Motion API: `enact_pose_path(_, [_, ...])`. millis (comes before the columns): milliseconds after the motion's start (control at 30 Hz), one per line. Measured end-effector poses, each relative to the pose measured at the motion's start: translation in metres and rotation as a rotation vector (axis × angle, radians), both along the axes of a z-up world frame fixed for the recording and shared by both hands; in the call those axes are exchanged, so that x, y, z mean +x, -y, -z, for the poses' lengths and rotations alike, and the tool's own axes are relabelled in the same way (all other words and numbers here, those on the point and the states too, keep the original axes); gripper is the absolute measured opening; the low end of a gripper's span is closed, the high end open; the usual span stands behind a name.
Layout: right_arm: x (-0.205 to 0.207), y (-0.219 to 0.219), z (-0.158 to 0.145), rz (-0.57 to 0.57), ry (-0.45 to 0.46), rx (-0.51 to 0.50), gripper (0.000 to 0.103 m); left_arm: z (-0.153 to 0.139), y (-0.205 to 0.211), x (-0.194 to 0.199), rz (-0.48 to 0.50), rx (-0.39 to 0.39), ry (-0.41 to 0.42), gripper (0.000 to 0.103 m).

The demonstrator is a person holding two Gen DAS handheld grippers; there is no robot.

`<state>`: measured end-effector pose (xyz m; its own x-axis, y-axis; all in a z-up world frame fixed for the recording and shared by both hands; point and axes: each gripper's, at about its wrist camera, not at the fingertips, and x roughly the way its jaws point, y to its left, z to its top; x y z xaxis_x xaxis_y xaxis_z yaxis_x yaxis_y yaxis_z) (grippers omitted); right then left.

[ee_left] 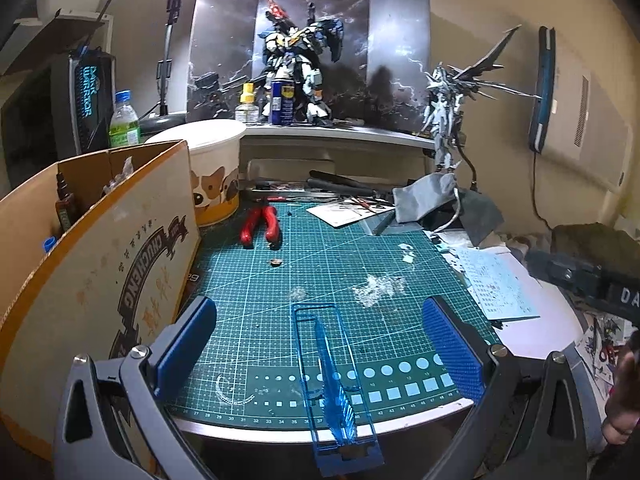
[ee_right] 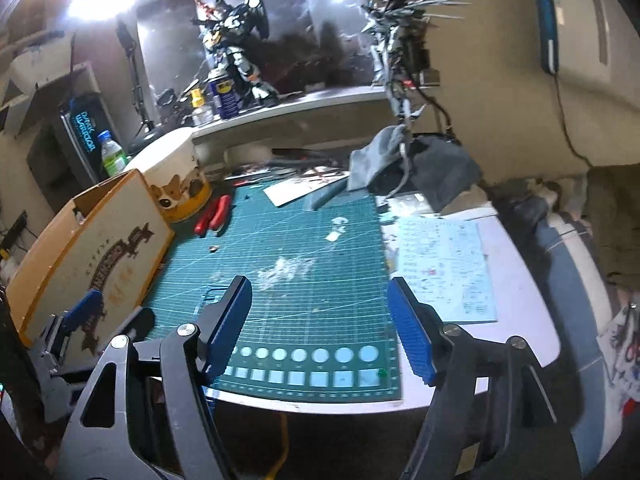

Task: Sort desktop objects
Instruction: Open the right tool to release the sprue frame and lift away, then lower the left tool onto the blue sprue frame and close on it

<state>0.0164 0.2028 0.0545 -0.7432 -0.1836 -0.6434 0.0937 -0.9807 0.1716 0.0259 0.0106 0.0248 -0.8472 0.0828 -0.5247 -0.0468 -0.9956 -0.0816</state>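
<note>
1. Cluttered hobby table (ee_right: 520,280) under warm lamp light, covered by a green cutting mat (ee_left: 320,280); beige wall behind.
2. Nearest in the left wrist view: left hand-held gripper (ee_left: 320,344), angled down over the mat's near edge, blue pads standing wide apart, pressing on nothing.
3. Between those pads but touching neither: translucent blue parts frame (ee_left: 336,384), lying on the mat, long axis running from the near edge away toward the back, near end overhanging the table's edge.
4. Right hand-held gripper (ee_right: 320,320), also tilted down over the mat's near right part, pads apart with nothing between them; view rolled and blurred, table slanting across it.
5. Left of the mat: open cardboard box (ee_left: 100,248), standing upright, printed side facing the mat.
6. Farther back: red-handled nippers (ee_left: 262,226) on the mat, handles pointing toward the near edge; beside them a round tub with dog faces (ee_left: 212,176).
7. Right of the mat: pale decal sheet (ee_right: 444,268), lying flat.
8. On the rear shelf: large robot model (ee_left: 300,68) upright before a dark backdrop, blue spray can (ee_left: 283,102) in front of it; winged model (ee_left: 448,120) at the shelf's right end.
</note>
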Motion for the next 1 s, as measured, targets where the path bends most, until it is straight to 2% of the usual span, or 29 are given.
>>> enact_pose_path(133, [0.003, -0.006, 0.009, 0.021, 0.013, -0.004, 0.067, 0.008, -0.002, 0.005, -0.022, 0.009, 0.025, 0.103])
enact_pose_path(367, [0.012, -0.011, 0.030, 0.034, 0.042, -0.032, 0.067, 0.044, -0.019, 0.053, -0.007, 0.031, 0.047, 0.103])
enact_pose_path(433, [0.017, -0.011, 0.036, 0.037, 0.048, -0.040, 0.067, 0.057, -0.023, 0.069, -0.016, 0.029, 0.004, 0.103])
enact_pose_path(533, [0.024, -0.011, 0.045, 0.045, 0.052, -0.051, 0.067, 0.082, -0.029, 0.092, -0.069, 0.010, -0.127, 0.103])
enact_pose_path(767, [0.040, -0.009, 0.064, 0.055, 0.071, -0.056, 0.067, 0.118, -0.046, 0.081, -0.153, -0.016, -0.269, 0.103])
enact_pose_path(933, [0.043, -0.005, 0.064, 0.044, 0.071, -0.042, 0.067, 0.129, -0.049, 0.065, -0.162, -0.028, -0.247, 0.103])
enact_pose_path(1000, [0.043, -0.004, 0.062, 0.043, 0.064, -0.037, 0.067, 0.129, -0.048, 0.065, -0.161, -0.046, -0.259, 0.099])
